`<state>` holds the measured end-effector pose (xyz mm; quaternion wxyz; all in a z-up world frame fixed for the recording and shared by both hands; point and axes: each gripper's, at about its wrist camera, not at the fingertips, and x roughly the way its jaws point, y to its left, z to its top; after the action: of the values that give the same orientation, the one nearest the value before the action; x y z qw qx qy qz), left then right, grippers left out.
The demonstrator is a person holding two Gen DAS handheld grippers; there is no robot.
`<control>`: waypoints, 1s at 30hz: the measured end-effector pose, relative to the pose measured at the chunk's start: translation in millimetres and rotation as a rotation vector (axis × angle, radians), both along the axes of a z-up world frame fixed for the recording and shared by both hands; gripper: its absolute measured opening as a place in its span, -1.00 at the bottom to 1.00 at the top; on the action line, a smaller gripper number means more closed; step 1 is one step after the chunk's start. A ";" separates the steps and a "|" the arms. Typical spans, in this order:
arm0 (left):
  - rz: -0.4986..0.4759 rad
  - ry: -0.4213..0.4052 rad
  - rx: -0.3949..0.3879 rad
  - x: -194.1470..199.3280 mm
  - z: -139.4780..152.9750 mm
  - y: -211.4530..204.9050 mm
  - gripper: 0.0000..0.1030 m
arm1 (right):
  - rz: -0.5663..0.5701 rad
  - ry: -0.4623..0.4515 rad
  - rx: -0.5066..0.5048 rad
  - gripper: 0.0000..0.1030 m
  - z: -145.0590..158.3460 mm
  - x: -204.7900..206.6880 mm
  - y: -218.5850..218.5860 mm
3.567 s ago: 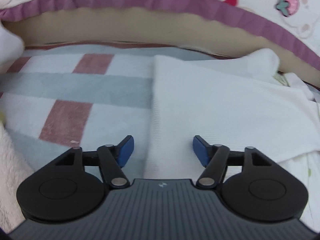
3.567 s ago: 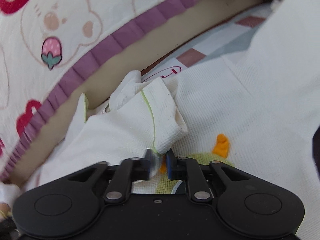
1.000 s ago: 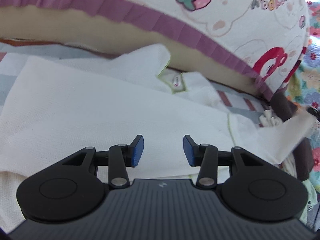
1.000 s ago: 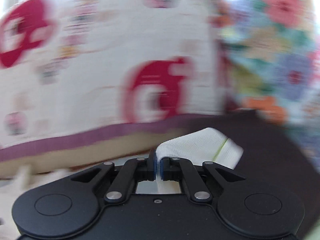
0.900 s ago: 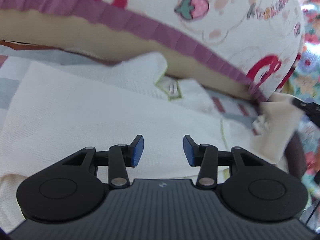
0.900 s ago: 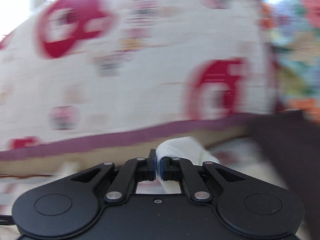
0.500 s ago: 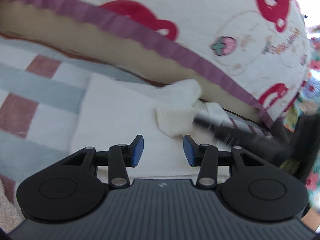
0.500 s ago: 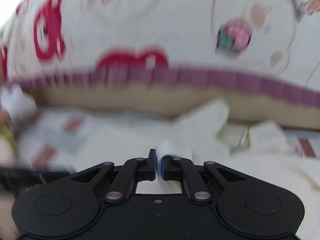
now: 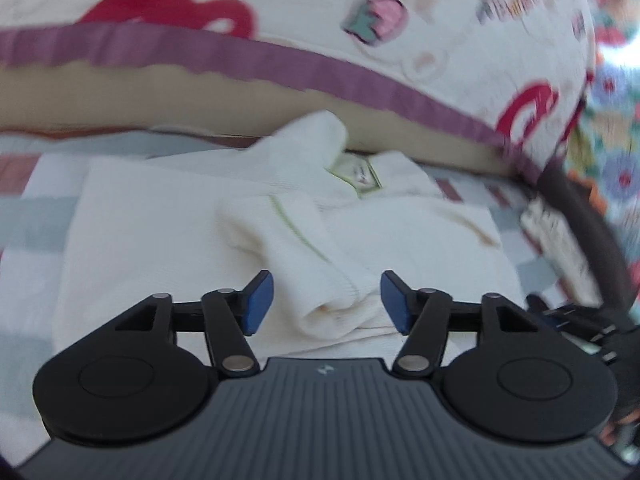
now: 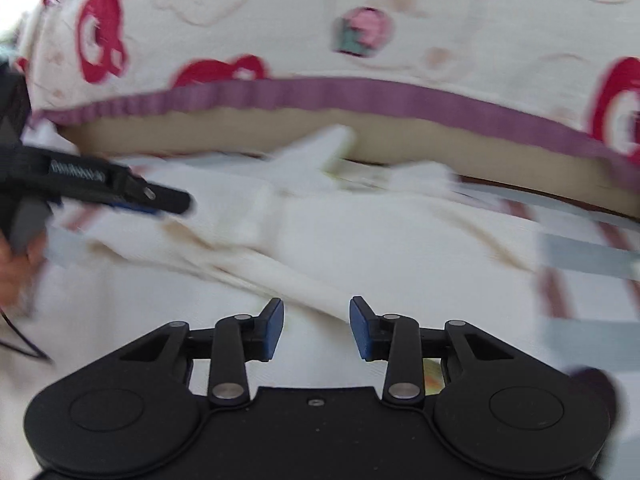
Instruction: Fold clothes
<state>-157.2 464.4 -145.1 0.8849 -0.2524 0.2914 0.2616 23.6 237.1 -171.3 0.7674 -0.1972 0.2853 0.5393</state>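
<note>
My right gripper [image 10: 316, 328] has let go. Half a second ago its blue pads were pinched on a wad of white cloth; now they stand apart with nothing between them, and the white garment [image 10: 360, 248] lies flat just ahead of the tips. A second ago this same tool held the sleeve up against the patterned quilt [image 10: 320, 20]; that sleeve [image 9: 304, 256] has since been laid down across the body of the garment, and through my left camera I see it running from the collar area toward me, its cuff end bunched right between my left fingers.

My left gripper [image 9: 326, 300] is spread wide, wider than in the frames from a second ago, and grips nothing; the cuff sits in the gap, but whether either pad touches it I cannot tell. The neck label [image 9: 358, 172] shows ahead of the tool, past the sleeve, below the purple trim [image 9: 280, 64] of the quilt.

The garment rests on the checked blanket [image 9: 32, 216], which shows to the left of my left tool and to the right of my right one. In the right view the left gripper reaches in from the left edge, held by a hand [image 10: 18, 268], its tip over the garment. Both views are motion-blurred.
</note>
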 end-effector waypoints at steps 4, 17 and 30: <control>0.016 0.124 0.061 29.2 -15.8 2.7 0.41 | -0.131 0.003 -0.042 -0.19 -8.5 44.9 -38.0; 0.185 0.169 0.118 6.8 -15.0 7.7 -0.79 | -0.274 0.201 0.056 0.02 -23.5 112.5 -34.9; 0.319 0.111 0.084 -28.3 -18.6 22.0 0.08 | -0.352 0.414 0.099 -0.23 -41.3 163.9 8.9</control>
<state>-185.5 486.4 -163.7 0.8243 -0.2433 0.2849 0.4244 187.6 246.0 -212.6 0.7835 0.0077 0.4390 0.4397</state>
